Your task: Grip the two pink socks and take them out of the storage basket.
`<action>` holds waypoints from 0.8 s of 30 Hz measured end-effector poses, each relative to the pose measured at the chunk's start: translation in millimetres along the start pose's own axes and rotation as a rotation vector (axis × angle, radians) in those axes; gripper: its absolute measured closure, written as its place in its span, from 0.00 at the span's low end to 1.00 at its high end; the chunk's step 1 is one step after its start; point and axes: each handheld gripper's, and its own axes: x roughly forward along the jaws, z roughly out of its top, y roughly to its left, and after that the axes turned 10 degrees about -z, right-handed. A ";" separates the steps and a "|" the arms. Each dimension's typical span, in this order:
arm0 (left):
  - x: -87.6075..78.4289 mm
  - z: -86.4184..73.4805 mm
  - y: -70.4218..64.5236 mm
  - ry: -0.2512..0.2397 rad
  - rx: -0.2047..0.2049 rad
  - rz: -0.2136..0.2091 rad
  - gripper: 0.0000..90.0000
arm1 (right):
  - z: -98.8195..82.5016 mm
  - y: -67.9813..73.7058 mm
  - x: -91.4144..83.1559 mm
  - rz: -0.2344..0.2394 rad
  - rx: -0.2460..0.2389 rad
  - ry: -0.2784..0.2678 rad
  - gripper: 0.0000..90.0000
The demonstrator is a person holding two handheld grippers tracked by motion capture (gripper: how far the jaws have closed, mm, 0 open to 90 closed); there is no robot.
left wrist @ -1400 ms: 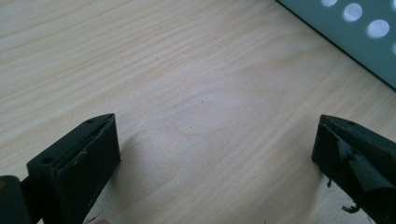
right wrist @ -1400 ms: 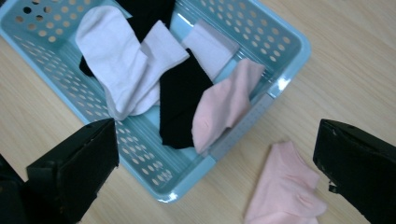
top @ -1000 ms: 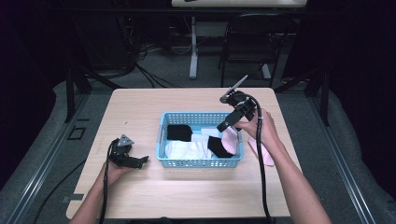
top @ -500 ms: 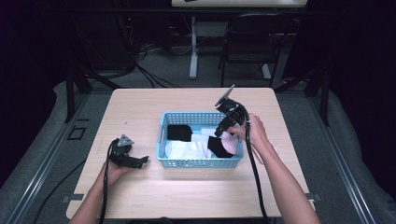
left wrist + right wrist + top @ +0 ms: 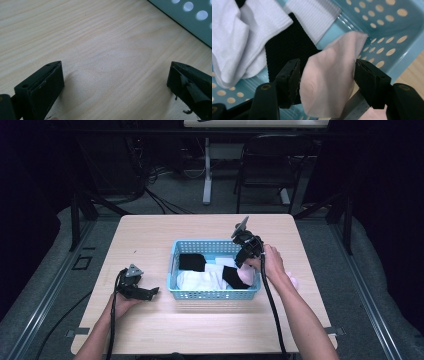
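Pink cloth [image 5: 329, 82] lies between the jaws of our right tongs [image 5: 327, 82], draped over the near right corner of the blue basket [image 5: 215, 294]; the jaws have just been closing, and both now look to touch the cloth's edges, though we cannot tell how firmly they press. Inside the basket, left of the pink cloth, lie a black piece [image 5: 289, 47] and white ribbed socks [image 5: 237, 40]. From above, our right tongs [image 5: 243, 262] dip over the basket's right end, the right hand [image 5: 272, 265] just outside its wall. Our left tongs [image 5: 115, 85] rest on the pale wooden tabletop [image 5: 150, 235] left of the basket, jaws spread wide with only bare wood between them.
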 end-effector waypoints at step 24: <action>0.0 0.1 0.1 0.000 0.001 -0.001 0.01 | -8.7 5.4 -15.4 0.081 0.006 -0.012 0.95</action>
